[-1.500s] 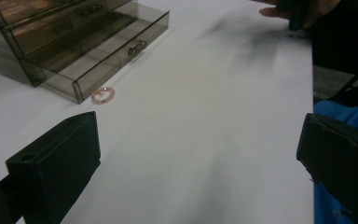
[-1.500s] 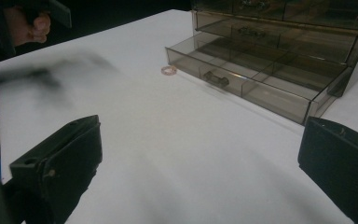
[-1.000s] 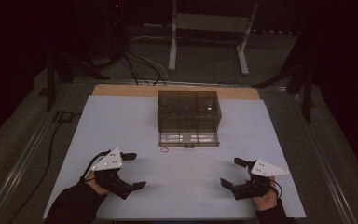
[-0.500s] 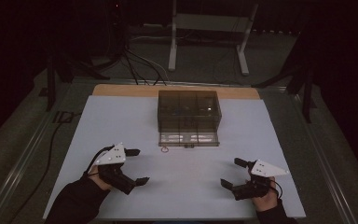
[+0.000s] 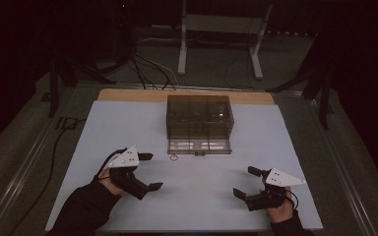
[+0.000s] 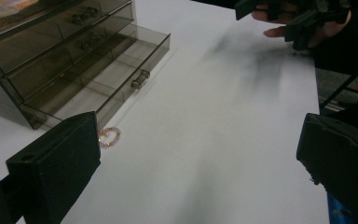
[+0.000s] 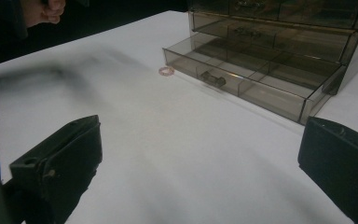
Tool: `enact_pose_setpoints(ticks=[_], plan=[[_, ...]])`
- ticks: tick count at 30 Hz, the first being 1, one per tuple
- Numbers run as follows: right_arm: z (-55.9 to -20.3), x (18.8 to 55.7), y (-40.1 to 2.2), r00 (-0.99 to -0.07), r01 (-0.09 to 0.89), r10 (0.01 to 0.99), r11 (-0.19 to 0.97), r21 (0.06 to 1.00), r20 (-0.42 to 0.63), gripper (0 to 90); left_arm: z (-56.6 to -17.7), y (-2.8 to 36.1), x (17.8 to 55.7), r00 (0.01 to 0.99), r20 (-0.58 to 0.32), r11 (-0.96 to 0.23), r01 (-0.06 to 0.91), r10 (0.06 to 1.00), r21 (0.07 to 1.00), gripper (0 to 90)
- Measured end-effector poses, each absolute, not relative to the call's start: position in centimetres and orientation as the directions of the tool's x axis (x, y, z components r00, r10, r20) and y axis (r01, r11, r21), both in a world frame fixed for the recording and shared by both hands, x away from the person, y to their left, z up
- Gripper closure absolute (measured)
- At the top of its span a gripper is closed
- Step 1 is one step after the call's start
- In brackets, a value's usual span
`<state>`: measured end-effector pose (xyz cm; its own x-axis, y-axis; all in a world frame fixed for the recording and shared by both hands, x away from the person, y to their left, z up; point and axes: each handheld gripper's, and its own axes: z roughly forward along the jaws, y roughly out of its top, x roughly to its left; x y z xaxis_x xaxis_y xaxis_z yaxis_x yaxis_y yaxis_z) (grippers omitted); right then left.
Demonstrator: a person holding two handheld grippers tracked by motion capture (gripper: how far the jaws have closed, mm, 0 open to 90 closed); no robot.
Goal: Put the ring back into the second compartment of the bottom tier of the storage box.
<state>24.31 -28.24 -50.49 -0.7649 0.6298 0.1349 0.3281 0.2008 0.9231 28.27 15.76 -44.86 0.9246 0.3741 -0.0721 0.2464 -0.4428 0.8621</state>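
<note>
A smoky clear drawer cabinet (image 5: 200, 118) stands at the middle back of the white table (image 5: 187, 196), its bottom drawer (image 5: 199, 146) pulled out. A small pink bead ring (image 5: 173, 158) lies on the table just off the drawer's front left corner; the left gripper view shows the ring (image 6: 109, 137) close ahead, the right gripper view shows the ring (image 7: 166, 71) farther off. My left gripper (image 5: 148, 171) is open at the front left, nothing between its jaws, pointing toward the ring. My right gripper (image 5: 246, 182) is open at the front right, empty too.
The open drawer (image 7: 247, 81) has several compartments and a small handle (image 7: 214, 78). Beyond the table's wooden back edge (image 5: 128, 95) are cables and a metal stand (image 5: 216, 29) on the dim floor. The other hand (image 6: 298, 23) appears at the top of the left gripper view.
My left gripper has moved forward and a little right, closer to the ring. The right gripper has barely shifted. Both jaws stayed open.
</note>
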Motion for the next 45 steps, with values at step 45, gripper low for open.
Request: enact_pose_setpoints(ticks=[45], plan=[[-50.4, 24.1, -28.5, -0.762, 0.329, 0.632, 0.194, 0.924, 0.138, 0.0, -47.6, 11.0, 32.0, 0.827, -0.099, -0.411, 0.375, 0.553, 0.831, 7.1]])
